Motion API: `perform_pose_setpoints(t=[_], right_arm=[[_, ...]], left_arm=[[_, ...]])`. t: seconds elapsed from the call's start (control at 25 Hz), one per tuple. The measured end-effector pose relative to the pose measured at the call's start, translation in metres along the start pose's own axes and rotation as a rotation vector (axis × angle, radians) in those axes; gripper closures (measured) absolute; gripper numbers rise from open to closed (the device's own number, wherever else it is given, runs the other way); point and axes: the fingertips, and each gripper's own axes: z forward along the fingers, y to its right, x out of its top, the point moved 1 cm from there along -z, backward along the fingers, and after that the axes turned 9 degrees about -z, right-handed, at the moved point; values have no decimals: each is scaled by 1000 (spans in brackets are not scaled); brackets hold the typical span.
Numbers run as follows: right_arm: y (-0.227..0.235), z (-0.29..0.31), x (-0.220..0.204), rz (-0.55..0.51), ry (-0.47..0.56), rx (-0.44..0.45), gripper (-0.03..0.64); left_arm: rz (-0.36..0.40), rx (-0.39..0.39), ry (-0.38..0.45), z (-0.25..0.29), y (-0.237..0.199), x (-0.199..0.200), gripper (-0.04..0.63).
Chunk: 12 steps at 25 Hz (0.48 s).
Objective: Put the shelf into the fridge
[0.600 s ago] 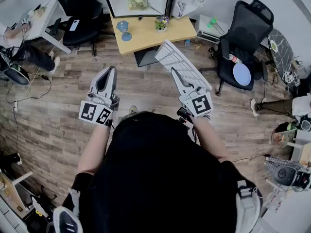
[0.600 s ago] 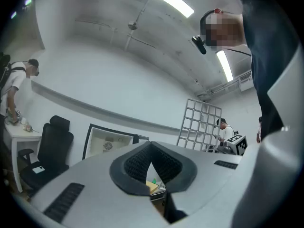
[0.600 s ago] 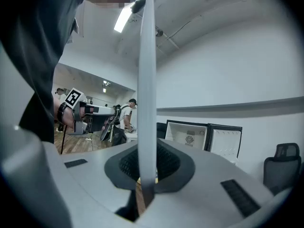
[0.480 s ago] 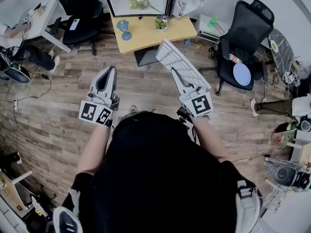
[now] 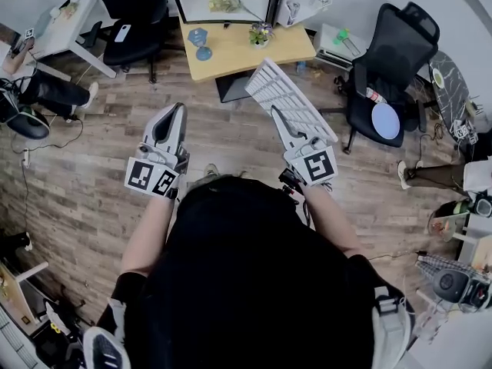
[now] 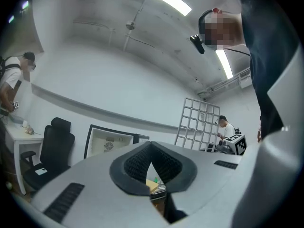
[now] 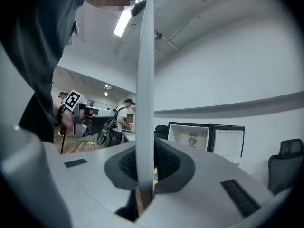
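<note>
Now the right gripper [image 5: 280,120] clamps a white wire-grid shelf [image 5: 298,108] between its jaws. Left of it, the left gripper [image 5: 174,112] is clenched, empty.

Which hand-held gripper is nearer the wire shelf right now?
Right. The right hand-held gripper clamps one edge of the shelf; the left hand-held gripper, shut and empty, sits apart to its left.

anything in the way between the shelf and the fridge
The shelf, clamped in the right tool, faces the open fridge across a wooden table holding a potted plant and a blue item. Nothing else visible.
</note>
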Motion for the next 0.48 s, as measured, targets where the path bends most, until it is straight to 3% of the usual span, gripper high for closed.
perform_pose_setpoints(t=[0.48], right_arm=[[-6,11,-2,25,51,18,578]], left_arm=[[35,20,-24,-7,-5,0,577]])
